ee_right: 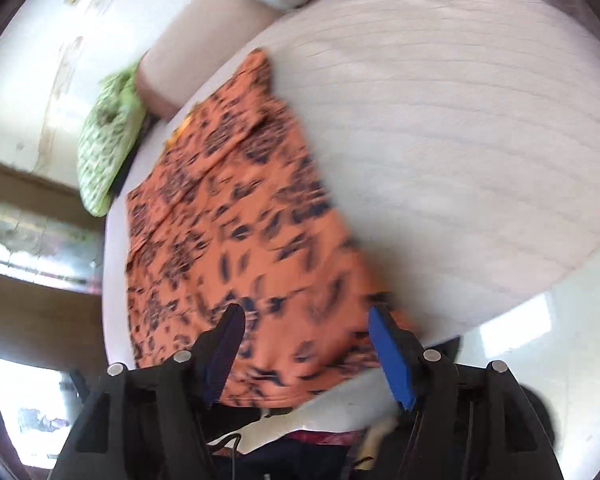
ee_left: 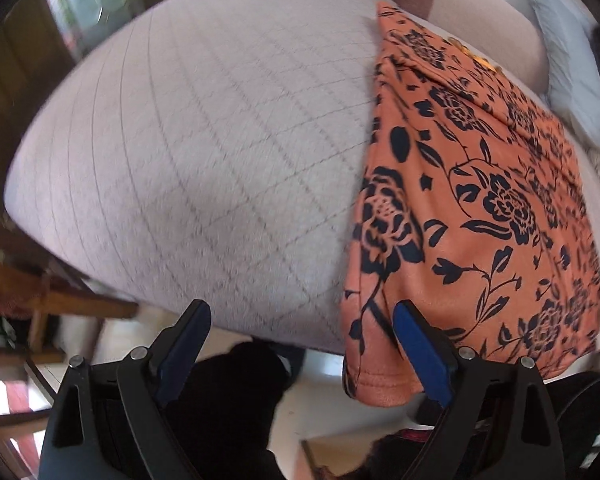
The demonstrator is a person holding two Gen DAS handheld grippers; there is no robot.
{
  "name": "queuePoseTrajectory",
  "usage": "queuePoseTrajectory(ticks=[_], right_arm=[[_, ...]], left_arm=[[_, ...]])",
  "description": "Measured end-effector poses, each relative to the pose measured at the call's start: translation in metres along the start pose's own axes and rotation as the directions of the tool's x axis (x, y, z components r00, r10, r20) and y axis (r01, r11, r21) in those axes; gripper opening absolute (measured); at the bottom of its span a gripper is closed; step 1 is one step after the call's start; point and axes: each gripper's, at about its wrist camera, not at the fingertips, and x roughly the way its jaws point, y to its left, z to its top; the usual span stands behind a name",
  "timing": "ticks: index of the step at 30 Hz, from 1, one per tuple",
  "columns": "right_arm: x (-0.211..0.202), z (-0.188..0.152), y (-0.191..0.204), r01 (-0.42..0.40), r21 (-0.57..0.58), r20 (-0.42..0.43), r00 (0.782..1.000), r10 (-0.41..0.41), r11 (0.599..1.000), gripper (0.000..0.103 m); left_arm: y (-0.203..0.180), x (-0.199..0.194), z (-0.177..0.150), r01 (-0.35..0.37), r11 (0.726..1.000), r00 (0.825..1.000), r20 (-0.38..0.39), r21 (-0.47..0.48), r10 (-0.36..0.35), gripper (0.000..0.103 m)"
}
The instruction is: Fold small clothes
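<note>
Right, the orange floral garment [ee_left: 472, 200] is lying on the quilted grey bed [ee_left: 188, 168], taking up the right half of the left wrist view, its near hem drooping over the mattress edge at the lower right. The left claw [ee_left: 302, 320] is spread wide and holding nothing: one blue-padded finger sits at the lower left over bare quilt, the other at the lower right, in front of the hanging hem. Whether that finger touches the cloth, I cannot tell.

Over in the right wrist view, badly blurred, the same garment [ee_right: 236, 216] runs from the upper middle down to the bottom centre, with open quilted bed [ee_right: 440, 120] filling the right side. The right claw [ee_right: 304, 322] is also gaping and empty, both fingers framing the garment's near edge at the bottom of the frame. A green patterned pillow [ee_right: 104, 148] lies at the left, just beside the garment's far end, against a pinkish headboard [ee_right: 176, 76].
</note>
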Motion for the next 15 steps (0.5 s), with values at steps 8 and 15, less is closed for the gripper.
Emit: queuePoseTrajectory(ticks=[8, 15], right_arm=[[0.040, 0.001, -0.035, 0.043, 0.120, -0.082, 0.996, -0.033, 0.992, 0.068], [0.056, 0.004, -0.030, 0.061, 0.090, -0.101, 0.994, -0.052, 0.994, 0.072]], left_arm=[[0.000, 0.002, 0.002, 0.056, 0.998, 0.997, -0.043, -0.039, -0.058, 0.093], [0.005, 0.006, -0.001, 0.105, 0.993, 0.993, -0.058, -0.046, -0.107, 0.086]])
